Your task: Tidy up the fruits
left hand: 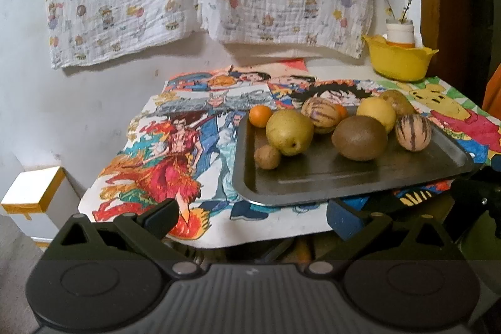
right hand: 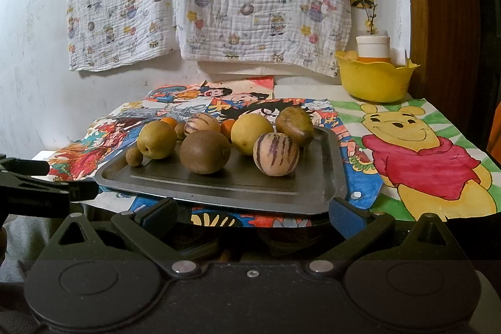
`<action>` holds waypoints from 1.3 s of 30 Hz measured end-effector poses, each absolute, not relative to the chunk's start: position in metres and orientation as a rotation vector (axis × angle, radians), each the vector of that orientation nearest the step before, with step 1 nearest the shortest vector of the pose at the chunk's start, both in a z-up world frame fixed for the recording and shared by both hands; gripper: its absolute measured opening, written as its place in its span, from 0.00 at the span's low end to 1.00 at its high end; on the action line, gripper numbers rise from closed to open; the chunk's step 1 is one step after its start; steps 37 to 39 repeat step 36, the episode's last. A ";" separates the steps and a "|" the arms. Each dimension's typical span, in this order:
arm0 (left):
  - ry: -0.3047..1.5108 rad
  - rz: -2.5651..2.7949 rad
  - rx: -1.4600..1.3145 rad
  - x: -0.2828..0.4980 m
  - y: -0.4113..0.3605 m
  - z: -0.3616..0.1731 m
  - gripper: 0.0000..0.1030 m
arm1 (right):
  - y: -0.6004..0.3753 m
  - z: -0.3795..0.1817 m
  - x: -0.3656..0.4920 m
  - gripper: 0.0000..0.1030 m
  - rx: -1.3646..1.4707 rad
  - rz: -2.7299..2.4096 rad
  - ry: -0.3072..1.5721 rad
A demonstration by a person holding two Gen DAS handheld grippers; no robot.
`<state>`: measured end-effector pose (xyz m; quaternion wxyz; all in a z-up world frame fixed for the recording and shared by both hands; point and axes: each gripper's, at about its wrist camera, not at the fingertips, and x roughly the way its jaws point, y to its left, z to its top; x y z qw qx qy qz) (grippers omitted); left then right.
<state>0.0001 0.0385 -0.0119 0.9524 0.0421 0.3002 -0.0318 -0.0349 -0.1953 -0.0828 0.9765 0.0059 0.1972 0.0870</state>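
Note:
A dark metal tray [left hand: 344, 183] [right hand: 316, 177] holds several fruits: a big brown kiwi [left hand: 359, 138] [right hand: 205, 151], a yellow-green pear [left hand: 289, 131] [right hand: 157, 139], a striped melon-like fruit [left hand: 412, 132] [right hand: 276, 154], a yellow citrus [left hand: 376, 112] [right hand: 251, 128], a small orange [left hand: 260, 115] and a small brown fruit [left hand: 267, 157] [right hand: 134, 156]. My left gripper [left hand: 252, 219] is open and empty, just before the tray's near edge. My right gripper [right hand: 252, 216] is open and empty at the tray's near edge. The left gripper also shows at the left of the right wrist view [right hand: 59, 187].
A yellow bowl [left hand: 399, 60] [right hand: 374, 82] with a white jar [right hand: 373, 45] stands at the table's back right. Colourful cartoon drawings [right hand: 422, 158] cover the table. A printed cloth [right hand: 219, 5] hangs on the wall behind. A white and yellow box [left hand: 34, 196] stands at the left below the table.

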 end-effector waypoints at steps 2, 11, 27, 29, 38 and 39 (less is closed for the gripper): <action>0.613 -0.063 0.091 0.000 0.039 -0.012 1.00 | -0.195 -0.083 -0.035 0.99 0.013 0.175 0.399; 0.615 -0.059 0.097 0.000 0.037 -0.012 1.00 | -0.194 -0.084 -0.035 0.99 0.013 0.177 0.402; 0.614 -0.060 0.095 0.000 0.038 -0.013 1.00 | -0.194 -0.084 -0.035 0.99 0.015 0.182 0.400; 0.615 -0.059 0.098 0.000 0.037 -0.012 1.00 | -0.193 -0.086 -0.037 0.99 0.015 0.182 0.400; 0.615 -0.059 0.102 -0.001 0.037 -0.012 1.00 | -0.194 -0.086 -0.037 0.99 0.014 0.181 0.401; 0.615 -0.059 0.102 -0.001 0.037 -0.012 1.00 | -0.194 -0.086 -0.037 0.99 0.014 0.181 0.401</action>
